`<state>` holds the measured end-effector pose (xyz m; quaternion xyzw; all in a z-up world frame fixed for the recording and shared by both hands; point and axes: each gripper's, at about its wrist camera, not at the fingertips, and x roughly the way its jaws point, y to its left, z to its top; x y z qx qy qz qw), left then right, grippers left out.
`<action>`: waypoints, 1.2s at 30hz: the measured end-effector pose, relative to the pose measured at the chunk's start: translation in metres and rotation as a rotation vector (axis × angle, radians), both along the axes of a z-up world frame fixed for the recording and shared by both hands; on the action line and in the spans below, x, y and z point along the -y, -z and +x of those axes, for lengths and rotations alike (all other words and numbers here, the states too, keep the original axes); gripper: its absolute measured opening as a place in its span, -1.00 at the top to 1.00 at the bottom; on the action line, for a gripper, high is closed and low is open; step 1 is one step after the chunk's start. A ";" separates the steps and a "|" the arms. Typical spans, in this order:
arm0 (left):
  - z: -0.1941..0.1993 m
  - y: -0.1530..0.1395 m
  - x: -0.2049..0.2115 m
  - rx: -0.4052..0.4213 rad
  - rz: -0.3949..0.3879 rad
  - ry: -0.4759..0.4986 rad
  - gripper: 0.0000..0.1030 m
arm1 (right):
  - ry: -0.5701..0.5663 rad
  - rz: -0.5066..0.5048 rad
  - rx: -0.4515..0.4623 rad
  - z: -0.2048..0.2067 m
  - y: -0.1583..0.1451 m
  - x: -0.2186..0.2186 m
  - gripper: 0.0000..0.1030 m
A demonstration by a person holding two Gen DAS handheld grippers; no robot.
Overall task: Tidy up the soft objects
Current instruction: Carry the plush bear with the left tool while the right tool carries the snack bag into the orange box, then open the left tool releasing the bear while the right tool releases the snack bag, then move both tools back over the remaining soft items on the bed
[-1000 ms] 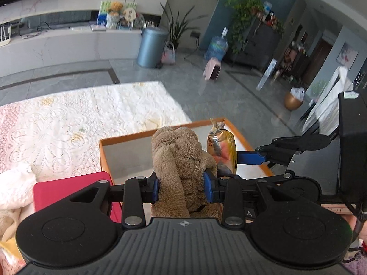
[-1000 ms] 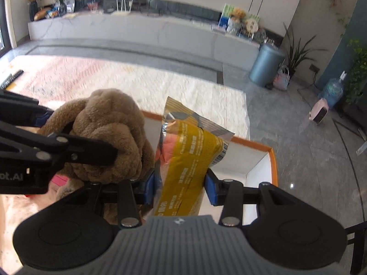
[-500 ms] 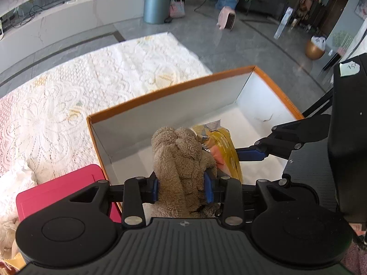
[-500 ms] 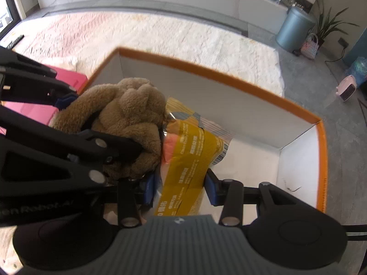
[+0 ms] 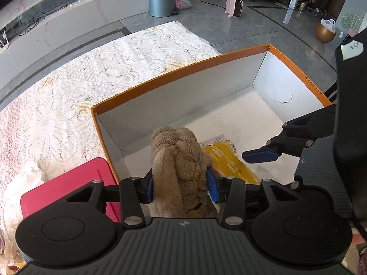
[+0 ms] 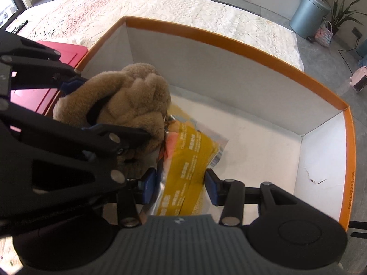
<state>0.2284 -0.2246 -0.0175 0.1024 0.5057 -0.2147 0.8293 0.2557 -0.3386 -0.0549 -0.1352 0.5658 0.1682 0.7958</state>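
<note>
Left wrist: my left gripper (image 5: 180, 186), jaws just easing, pinches the plush (image 5: 179, 169); right gripper (image 6: 177, 189) grips the packet (image 6: 188, 160), both low in the box (image 5: 183, 78) for release.

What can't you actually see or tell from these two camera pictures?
- Plush toy underside: left wrist view, hidden by the left hand-held gripper.
- Yellow packet printing: right wrist view, too blurred to read.
- Box near wall: both views, hidden behind gripper bodies.
- Right hand-held gripper: whether it has let go is unclear.
</note>
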 end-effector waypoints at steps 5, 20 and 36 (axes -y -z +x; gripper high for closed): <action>0.001 -0.006 -0.001 0.026 -0.021 -0.015 -0.28 | -0.015 -0.020 0.005 -0.005 -0.003 -0.007 -0.08; -0.013 -0.036 -0.014 0.100 -0.114 -0.017 -0.48 | 0.034 -0.056 0.060 -0.023 -0.025 -0.004 -0.41; -0.076 -0.078 -0.060 0.246 -0.214 -0.040 -0.46 | 0.122 -0.005 0.261 -0.086 -0.077 -0.021 -0.59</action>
